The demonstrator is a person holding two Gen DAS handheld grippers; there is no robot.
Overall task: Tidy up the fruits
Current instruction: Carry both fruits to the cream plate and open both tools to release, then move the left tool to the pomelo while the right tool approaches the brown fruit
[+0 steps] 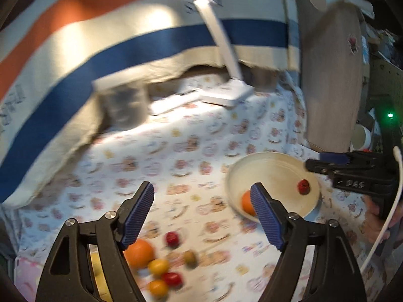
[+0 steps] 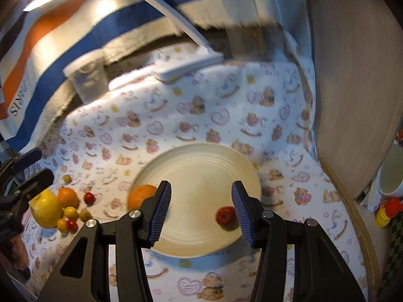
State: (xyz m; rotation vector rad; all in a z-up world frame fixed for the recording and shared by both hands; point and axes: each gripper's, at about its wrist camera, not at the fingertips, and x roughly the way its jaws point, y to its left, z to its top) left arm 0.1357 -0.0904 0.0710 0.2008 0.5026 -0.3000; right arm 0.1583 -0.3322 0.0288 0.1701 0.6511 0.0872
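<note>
Left hand-held gripper (image 1: 202, 214) spread, empty, right hand-held gripper (image 2: 201, 211) angled over plate (image 2: 201, 156), parted, empty

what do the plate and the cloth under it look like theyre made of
Plate: probably glazed ceramic, cream, with a soft sheen and faint concentric rings; melamine can't be ruled out. Cloth: soft matte printed fabric, likely cotton or flannel, with bear and heart motifs; it drapes and wrinkles at the edges.

Left hand-held gripper (image 1: 202, 216) and right hand-held gripper (image 2: 201, 212), both angled downward, jaws apart, empty.
</note>
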